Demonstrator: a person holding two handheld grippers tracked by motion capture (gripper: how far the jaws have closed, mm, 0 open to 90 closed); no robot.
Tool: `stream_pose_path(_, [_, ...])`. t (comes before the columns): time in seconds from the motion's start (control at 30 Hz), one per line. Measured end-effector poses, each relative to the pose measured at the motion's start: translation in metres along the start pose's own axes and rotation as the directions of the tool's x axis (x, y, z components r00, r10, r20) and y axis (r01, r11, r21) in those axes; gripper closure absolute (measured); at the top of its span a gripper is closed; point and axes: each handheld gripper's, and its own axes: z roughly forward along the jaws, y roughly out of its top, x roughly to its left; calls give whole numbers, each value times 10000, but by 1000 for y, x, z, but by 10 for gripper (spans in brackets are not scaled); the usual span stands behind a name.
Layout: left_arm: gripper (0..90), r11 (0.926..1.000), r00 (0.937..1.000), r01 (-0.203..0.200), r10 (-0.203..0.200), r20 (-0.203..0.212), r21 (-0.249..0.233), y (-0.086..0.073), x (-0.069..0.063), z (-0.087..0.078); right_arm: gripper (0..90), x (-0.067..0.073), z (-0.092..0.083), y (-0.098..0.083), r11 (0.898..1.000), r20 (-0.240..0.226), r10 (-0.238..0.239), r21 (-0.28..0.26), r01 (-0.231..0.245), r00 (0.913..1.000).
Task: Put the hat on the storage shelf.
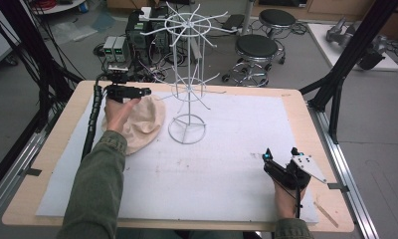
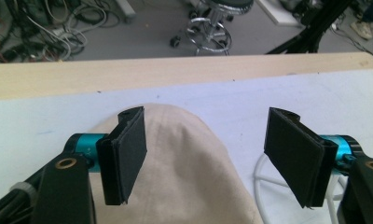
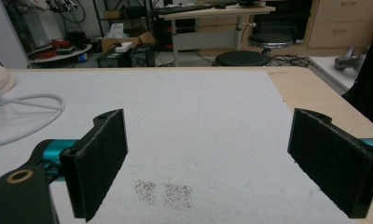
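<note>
A beige cap (image 1: 145,119) lies on the left part of the white mat (image 1: 227,164). Beside it to the right stands a white wire rack (image 1: 187,89) with a ring base and spoked arms. My left gripper (image 1: 129,92) hovers over the cap's far side, jaws open. In the left gripper view the cap (image 2: 189,177) lies below and between the open pads of the left gripper (image 2: 205,140), with no pad pressing on it. My right gripper (image 1: 280,153) rests low at the mat's near right, open. In its own view the right gripper (image 3: 208,158) has only bare mat between its jaws.
The rack's ring base (image 2: 261,184) sits just right of the left gripper's jaws, and the ring base (image 3: 58,105) lies far left in the right gripper view. The wooden table (image 1: 52,144) borders the mat. Stools (image 1: 256,50) and cabled equipment stand on the floor beyond.
</note>
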Motion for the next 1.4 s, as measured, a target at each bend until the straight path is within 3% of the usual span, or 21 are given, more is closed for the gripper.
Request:
stream_pose_path(0.37, [302, 9944, 9999, -153, 157, -30, 1046, -9, -15, 37, 109, 1, 1, 0, 10000, -18, -45, 34, 45, 10000])
stream_pose_path(0.6, [301, 9809, 9984, -424, 489, -296, 1896, -19, -17, 49, 109, 0, 1, 0, 10000, -19, -84, -12, 84, 10000])
stream_pose_path(0.77, [301, 9797, 9970, -402, 525, -575, 1963, -27, -19, 59, 109, 0, 1, 0, 9999, 15, -102, -21, 102, 9999])
stream_pose_path(0.87, [300, 9768, 9936, -591, 774, -821, 2058, -31, -21, 64, 109, 0, 1, 0, 10000, 13, -59, -2, 59, 10000])
stream_pose_path(1.03, [300, 9737, 9938, -593, 785, -794, 2200, -32, -23, 65, 109, 0, 1, 0, 10000, 7, -25, 20, 25, 10000])
stream_pose_path(1.17, [316, 9706, 9892, -808, 1060, -1009, 2268, -34, -26, 67, 109, 0, 2, 0, 10000, -37, -14, -11, 14, 10000])
stream_pose_path(1.37, [407, 9682, 9942, -604, 799, -713, 2429, -35, -25, 67, 109, 0, 3, 0, 10000, -88, 35, 1, -35, 10000])
stream_pose_path(1.4, [410, 9601, 9943, -675, 873, -617, 2712, -37, -26, 70, 109, 0, 3, 0, 10000, -86, 51, 16, -51, 9999])
